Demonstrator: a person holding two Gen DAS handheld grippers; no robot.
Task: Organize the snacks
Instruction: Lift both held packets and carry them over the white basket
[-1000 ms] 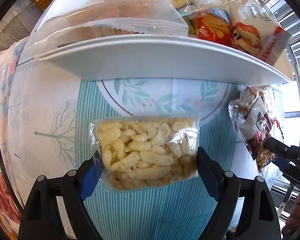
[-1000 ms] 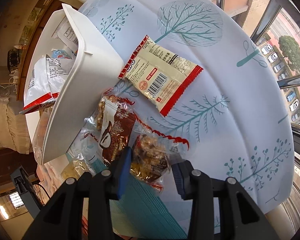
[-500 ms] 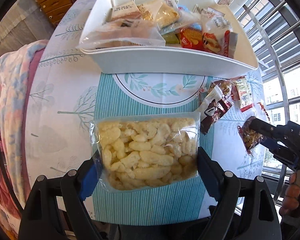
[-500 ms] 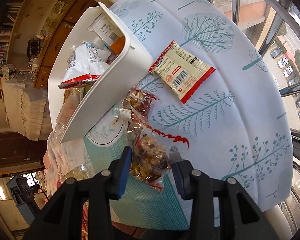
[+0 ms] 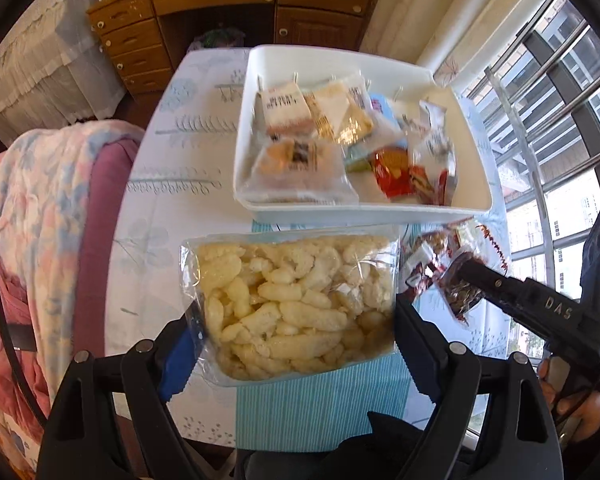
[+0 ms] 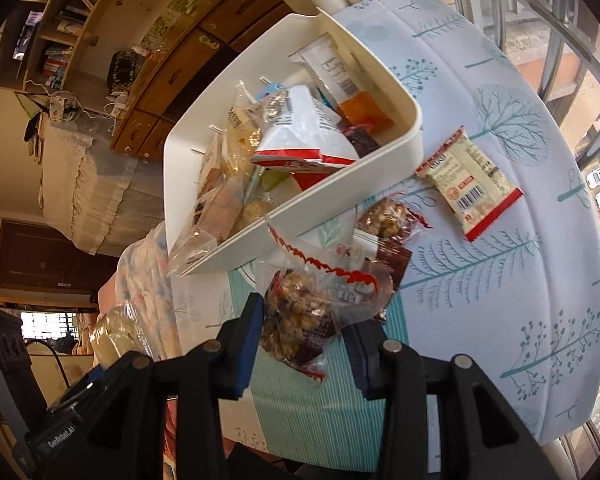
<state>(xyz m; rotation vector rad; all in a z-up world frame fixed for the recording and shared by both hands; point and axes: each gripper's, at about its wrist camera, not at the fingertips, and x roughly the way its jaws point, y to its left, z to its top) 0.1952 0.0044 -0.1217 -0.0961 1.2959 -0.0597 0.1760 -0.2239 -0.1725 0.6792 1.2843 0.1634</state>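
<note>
Clear plastic packed with pale puffed corn curls fills my left claw (image 5: 296, 332), whose blue pads press the clear bag of puffs (image 5: 296, 300) from both sides, holding it up off the surface (image 5: 172, 200) just short of the white bin (image 5: 364, 210). My right claw (image 6: 304, 344) is clamped on a crinkled clear packet of brown nut clusters (image 6: 304, 312) with a red zigzag edge, likewise carried above the surface. In the left wrist view that same claw comes in from the right edge, its dark finger against the packet and a person's hand (image 5: 580, 408) on its handle.

The white bin, open-topped and with rounded corners, stands on the tree-print cloth and already holds a jumble of wrapped snacks: white and tan packets at the back, a red biscuit pack (image 5: 394, 172), and a white pouch with a red hem (image 6: 304, 136). Three items lie loose on the surface beside the bin's near wall: a cream-and-red barcoded packet (image 6: 470, 184), a small clear pack of nut clusters (image 6: 388, 216) touching the bin's shadow line, and a brown-and-white wrapper (image 6: 388, 256) just beyond the packet I hold. A teal striped mat (image 5: 316, 412) lies under both claws.
</note>
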